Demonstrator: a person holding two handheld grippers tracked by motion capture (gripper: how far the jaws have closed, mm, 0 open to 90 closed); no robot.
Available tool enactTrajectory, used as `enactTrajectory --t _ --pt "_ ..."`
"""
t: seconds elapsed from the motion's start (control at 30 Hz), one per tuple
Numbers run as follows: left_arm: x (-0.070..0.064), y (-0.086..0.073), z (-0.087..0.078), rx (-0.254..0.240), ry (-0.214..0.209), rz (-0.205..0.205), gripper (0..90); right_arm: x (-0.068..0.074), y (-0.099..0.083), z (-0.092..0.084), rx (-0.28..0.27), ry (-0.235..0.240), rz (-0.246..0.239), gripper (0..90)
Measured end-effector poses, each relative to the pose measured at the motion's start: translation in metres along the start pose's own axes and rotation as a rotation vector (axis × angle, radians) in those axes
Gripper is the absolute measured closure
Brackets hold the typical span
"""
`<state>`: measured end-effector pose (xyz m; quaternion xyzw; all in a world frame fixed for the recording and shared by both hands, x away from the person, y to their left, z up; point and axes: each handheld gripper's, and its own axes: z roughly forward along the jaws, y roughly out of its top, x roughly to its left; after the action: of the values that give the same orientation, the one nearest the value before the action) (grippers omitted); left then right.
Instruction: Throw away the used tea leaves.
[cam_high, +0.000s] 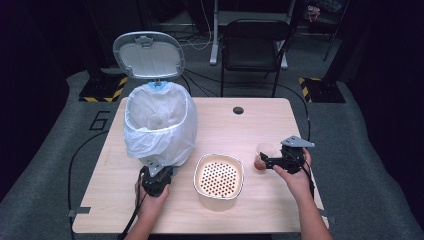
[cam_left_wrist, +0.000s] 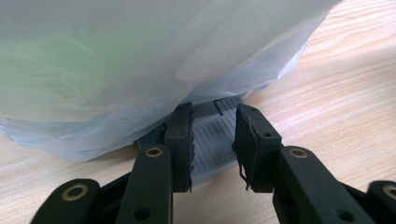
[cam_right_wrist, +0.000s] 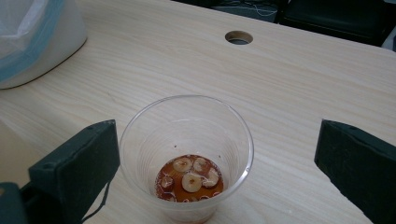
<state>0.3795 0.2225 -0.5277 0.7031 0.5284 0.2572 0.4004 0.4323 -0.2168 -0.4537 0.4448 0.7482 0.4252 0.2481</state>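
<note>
Both black jaws of your right gripper (cam_right_wrist: 212, 158) stand wide apart, one on each side of the clear plastic cup (cam_right_wrist: 187, 154), and they are not touching it. That gripper is let go, with nothing held. You can see the cup sitting upright on the bench (cam_right_wrist: 289, 84), over on your right side, near the edge. Down in the bottom is a little brown drink with round pale slices floating in it (maybe fruit, it is hard to tell). My guess is that you spread the jaws this far so they can slide around the cup without bumping it and spilling the drink.

Your left gripper (cam_left_wrist: 212, 144) is down low at the foot of the bin (cam_high: 159, 125). Its jaws are squeezed on the grey ribbed pedal (cam_left_wrist: 212, 140) that sticks out under the white bag (cam_left_wrist: 140, 60). Look up top and the bin's lid (cam_high: 148, 55) is standing open. So that is probably why you are holding the pedal: it keeps the lid up.

Between your two hands sits a white bowl with a strainer full of holes (cam_high: 218, 176). It is just beside the bin and a little way from the cup. It looks ready to catch the slices while the drink runs through, and then the bin is open for the leftovers.
</note>
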Motion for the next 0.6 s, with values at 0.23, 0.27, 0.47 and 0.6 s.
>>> enactTrajectory --t 0.23,0.27,0.47,0.6 --pt "0.000 0.000 0.000 0.000 0.000 0.000 67.4 0.006 -0.005 0.014 0.029 0.020 -0.010 1.2" --pt "0.000 0.000 0.000 0.000 0.000 0.001 67.4 0.007 -0.005 0.016 0.030 0.024 -0.015 2.4" --pt "0.000 0.000 0.000 0.001 0.000 0.000 67.4 0.012 -0.009 0.027 0.055 0.037 -0.024 8.7" --pt "0.000 0.000 0.000 -0.001 0.003 0.003 67.4 0.013 -0.012 0.033 0.065 0.034 -0.043 13.9"
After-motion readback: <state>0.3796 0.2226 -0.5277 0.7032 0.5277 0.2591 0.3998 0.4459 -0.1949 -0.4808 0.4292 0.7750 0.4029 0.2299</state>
